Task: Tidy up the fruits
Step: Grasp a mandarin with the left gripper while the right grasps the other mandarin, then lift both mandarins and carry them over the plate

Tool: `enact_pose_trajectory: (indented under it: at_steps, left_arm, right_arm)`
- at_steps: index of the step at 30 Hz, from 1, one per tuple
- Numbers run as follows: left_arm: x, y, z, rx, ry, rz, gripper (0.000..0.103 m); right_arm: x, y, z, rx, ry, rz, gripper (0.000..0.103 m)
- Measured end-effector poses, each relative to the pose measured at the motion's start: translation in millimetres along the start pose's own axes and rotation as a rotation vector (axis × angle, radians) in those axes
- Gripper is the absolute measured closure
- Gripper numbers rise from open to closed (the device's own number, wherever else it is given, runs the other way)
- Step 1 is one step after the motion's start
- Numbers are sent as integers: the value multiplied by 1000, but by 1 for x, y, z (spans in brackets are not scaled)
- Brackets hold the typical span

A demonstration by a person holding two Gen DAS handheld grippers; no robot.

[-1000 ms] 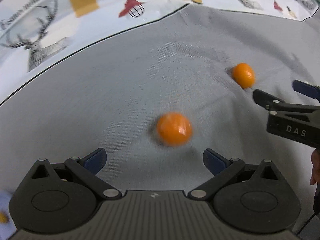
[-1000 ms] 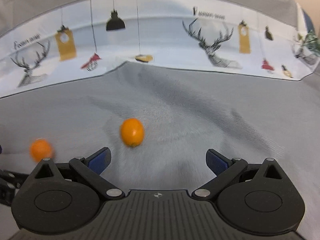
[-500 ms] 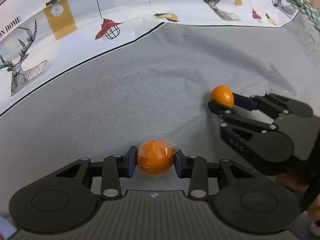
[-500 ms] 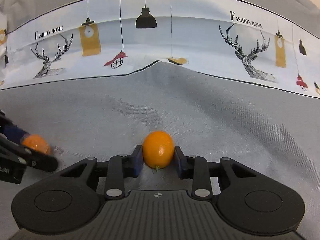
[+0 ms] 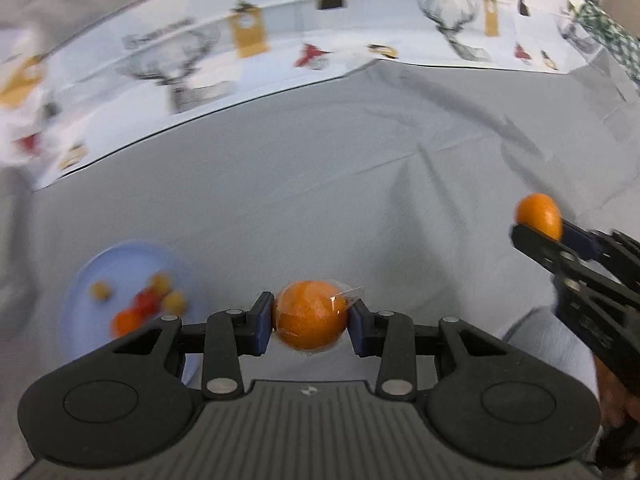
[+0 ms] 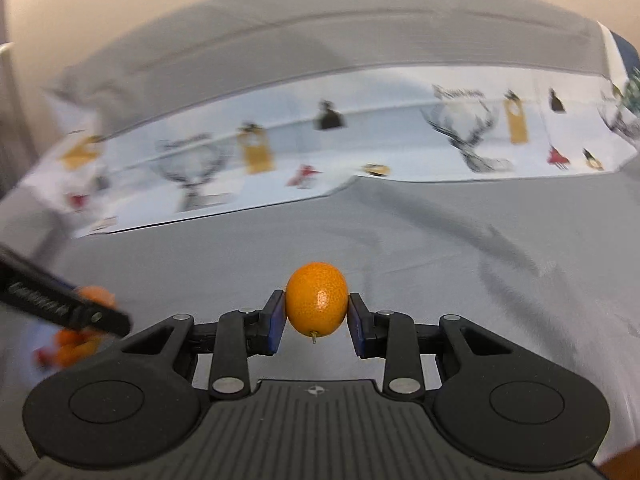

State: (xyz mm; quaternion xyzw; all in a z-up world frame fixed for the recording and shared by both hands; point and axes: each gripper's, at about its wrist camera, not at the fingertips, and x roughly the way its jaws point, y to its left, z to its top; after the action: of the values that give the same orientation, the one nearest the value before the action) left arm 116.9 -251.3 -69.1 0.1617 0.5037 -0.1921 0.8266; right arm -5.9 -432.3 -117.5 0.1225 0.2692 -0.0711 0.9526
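Fruit is held in both grippers above the grey cloth (image 5: pixel 320 184). Left gripper (image 5: pixel 312 322) has its blue pads (image 5: pixel 262 322) pressed against both sides of a round orange (image 5: pixel 311 320) wrapped in clear film, the film puckered at the fruit's upper right. Right gripper (image 6: pixel 316 320) is clamped the same way on a smaller oval kumquat (image 6: pixel 317 299), its short stem pointing down; in the left wrist view this gripper (image 5: pixel 538 226) appears to the right of the orange and farther off, with the kumquat (image 5: pixel 539 216) showing between its finger ends. A pale blue plate (image 5: pixel 86 276) lies on the cloth to the left of the orange, near it, partly hidden behind the left gripper's body; it carries several small fruits (image 5: pixel 148 304) in orange, yellow and red, too blurred to name singly. Beyond the orange, the cloth ends at a white printed sheet (image 5: pixel 280 68) with deer heads, lamps and lettering, itself blurred. In the right wrist view, the left gripper (image 6: pixel 60 306) crosses the left edge, with blurred orange fruit behind it.
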Motion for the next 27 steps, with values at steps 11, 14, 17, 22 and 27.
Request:
enact_pose_trajectory:
  at_steps: [11, 14, 17, 22, 27]
  left_arm:
    - [-111, 75, -120, -168, -61, 166, 61]
    - [-136, 87, -149, -217, -94, 166, 61]
    - [-152, 91, -172, -249, -117, 162, 61]
    - [-167, 96, -197, -277, -157, 161, 61]
    - [-174, 99, -209, -304, -173, 147, 61]
  right_arm:
    - [-111, 121, -6, -79, -39, 293, 69]
    - [-127, 149, -18, -134, -21, 332, 69]
    - [-142, 174, -33, -178, 5, 371, 69]
    - [-165, 202, -52, -282, 17, 381, 69]
    - [-180, 210, -55, -321, 0, 371, 69]
